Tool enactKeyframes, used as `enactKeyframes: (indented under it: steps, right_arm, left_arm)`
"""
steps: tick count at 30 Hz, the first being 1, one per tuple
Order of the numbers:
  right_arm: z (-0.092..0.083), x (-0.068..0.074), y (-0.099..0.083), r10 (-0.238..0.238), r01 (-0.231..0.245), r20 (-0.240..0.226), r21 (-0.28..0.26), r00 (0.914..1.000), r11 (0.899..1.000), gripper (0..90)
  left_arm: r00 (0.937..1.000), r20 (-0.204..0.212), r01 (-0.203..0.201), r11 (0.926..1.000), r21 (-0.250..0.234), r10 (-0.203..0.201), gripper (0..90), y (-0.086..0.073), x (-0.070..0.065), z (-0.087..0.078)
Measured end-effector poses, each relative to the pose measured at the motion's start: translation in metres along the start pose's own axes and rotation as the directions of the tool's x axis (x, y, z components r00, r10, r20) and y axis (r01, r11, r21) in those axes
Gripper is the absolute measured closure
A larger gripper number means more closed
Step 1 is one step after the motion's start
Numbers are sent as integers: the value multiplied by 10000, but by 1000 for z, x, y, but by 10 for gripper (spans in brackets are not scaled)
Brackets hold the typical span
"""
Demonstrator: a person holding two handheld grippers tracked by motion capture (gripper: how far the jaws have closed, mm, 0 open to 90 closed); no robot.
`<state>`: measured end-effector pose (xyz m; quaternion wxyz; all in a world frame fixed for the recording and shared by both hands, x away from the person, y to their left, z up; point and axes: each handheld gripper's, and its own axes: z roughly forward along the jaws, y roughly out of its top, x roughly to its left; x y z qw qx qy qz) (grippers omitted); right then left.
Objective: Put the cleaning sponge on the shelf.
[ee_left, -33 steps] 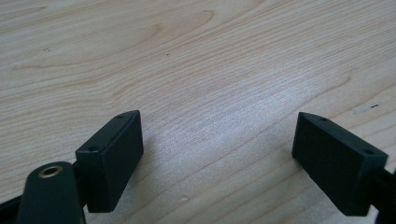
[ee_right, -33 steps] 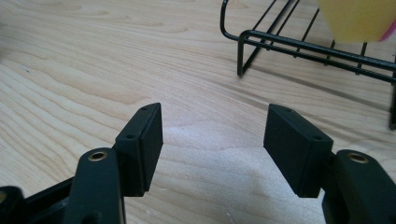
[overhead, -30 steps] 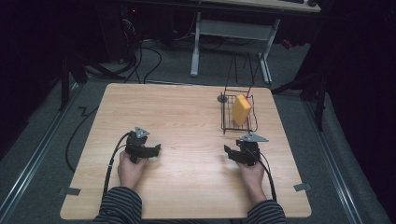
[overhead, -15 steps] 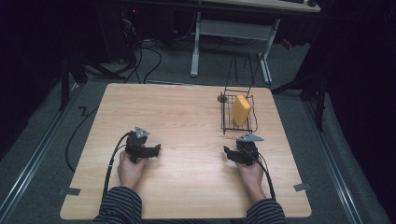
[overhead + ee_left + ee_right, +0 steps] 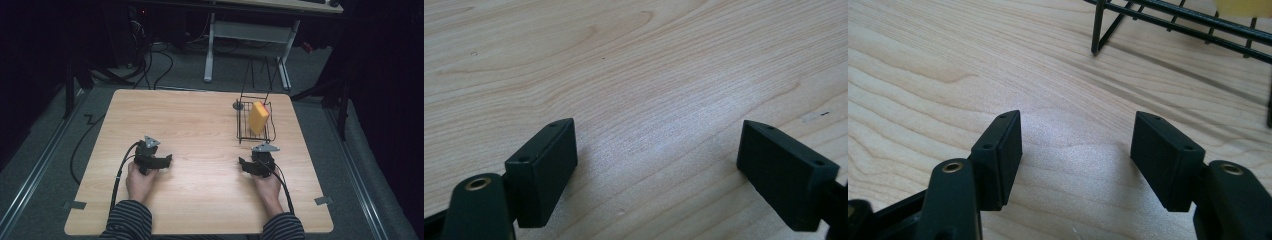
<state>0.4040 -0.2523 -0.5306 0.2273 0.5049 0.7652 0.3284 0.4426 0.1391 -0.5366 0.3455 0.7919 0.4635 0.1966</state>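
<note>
Yellow sponge (image 5: 258, 117) upright in wire rack (image 5: 242, 129)

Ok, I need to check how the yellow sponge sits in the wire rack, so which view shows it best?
The high view: the yellow sponge stands on edge inside the black wire rack, whole and unobstructed. The right gripper view catches just a blurred yellow sliver above the rack's lower bars. The left gripper view looks at bare tabletop.

The table (image 5: 200, 130) is brightly lit with a soft sheen; surroundings are dark.
</note>
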Motion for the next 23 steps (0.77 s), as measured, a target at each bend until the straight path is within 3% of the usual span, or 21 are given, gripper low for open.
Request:
enactKeyframes:
  steps: [23]
  right_arm:
    - [1, 1, -1, -37, 36, 26, 119, 10000, 9999, 344]
  left_arm:
    - [10000, -3, -1, 10000, -1, 1, 171, 0, 0, 0]
